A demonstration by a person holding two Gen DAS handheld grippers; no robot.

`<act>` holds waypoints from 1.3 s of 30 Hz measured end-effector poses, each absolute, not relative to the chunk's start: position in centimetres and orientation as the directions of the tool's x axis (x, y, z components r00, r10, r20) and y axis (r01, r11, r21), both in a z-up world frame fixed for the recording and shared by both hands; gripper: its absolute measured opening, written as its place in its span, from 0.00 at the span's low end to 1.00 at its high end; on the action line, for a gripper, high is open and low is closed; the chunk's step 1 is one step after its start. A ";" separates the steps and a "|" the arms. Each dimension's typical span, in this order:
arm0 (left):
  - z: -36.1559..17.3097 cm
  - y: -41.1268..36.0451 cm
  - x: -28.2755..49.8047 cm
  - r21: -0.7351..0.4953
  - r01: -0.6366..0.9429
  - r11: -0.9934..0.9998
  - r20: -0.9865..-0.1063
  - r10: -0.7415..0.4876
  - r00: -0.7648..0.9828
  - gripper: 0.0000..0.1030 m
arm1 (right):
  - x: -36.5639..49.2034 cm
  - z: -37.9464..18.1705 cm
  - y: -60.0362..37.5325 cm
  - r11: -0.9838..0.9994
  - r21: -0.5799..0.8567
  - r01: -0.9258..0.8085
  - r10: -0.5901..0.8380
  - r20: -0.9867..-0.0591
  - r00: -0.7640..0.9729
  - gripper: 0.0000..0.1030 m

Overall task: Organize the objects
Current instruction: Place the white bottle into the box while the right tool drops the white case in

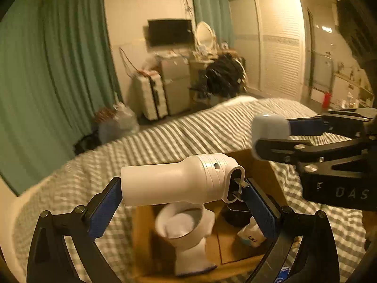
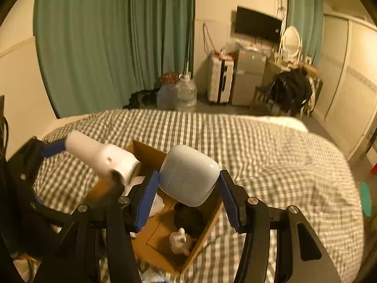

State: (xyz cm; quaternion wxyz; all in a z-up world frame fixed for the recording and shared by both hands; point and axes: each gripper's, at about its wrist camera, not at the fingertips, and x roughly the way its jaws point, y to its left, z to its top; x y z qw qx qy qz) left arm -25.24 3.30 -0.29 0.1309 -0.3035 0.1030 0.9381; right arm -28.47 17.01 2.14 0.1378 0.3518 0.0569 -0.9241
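Note:
My left gripper (image 1: pixel 181 195) is shut on a white plug adapter (image 1: pixel 179 179) with two metal prongs, held sideways above an open cardboard box (image 1: pixel 256 162) on the bed. It also shows in the right wrist view (image 2: pixel 103 158). My right gripper (image 2: pixel 187 184) is shut on a white earbud case (image 2: pixel 188 174), held above the same box (image 2: pixel 200 238); the case also shows in the left wrist view (image 1: pixel 271 123). Inside the box lie a white toilet-shaped figure (image 1: pixel 183 226), a small white toy (image 2: pixel 180 240) and a dark object (image 2: pixel 188 217).
The box sits on a grey-and-white checked bedspread (image 2: pixel 271 160). Beyond the bed are green curtains (image 2: pixel 106 42), water jugs (image 2: pixel 186 92), a suitcase (image 2: pixel 220 82), a wall TV (image 2: pixel 258 24), a chair draped with dark clothes (image 2: pixel 292 89) and a wardrobe (image 1: pixel 280 44).

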 end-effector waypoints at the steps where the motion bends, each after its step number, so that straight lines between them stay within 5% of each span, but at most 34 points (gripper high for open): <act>1: -1.2 3.8 -25.5 0.117 -0.316 -0.942 -0.605 0.185 -0.774 0.98 | -29.4 1.1 17.0 -0.955 0.004 0.297 -0.221 -0.679 -0.700 0.51; 9: -5.3 4.6 -27.8 0.092 -0.340 -0.936 -0.659 0.199 -0.725 1.00 | -33.1 -5.5 17.7 -0.940 0.111 0.322 -0.292 -0.750 -0.593 0.51; 13: -4.8 4.1 -27.6 0.055 -0.324 -0.944 -0.662 0.209 -0.720 1.00 | -32.9 -5.2 18.2 -0.941 0.103 0.323 -0.290 -0.738 -0.610 0.65; 29: 6.7 2.3 -19.1 0.095 -0.272 -0.958 -0.552 0.177 -0.815 1.00 | -23.8 6.7 18.5 -0.949 0.049 0.312 -0.273 -0.623 -0.733 0.65; 39: 13.8 -1.2 -11.7 0.158 -0.111 -0.981 -0.486 0.021 -0.874 1.00 | -14.0 15.0 17.6 -0.943 -0.020 0.332 -0.277 -0.508 -0.816 0.69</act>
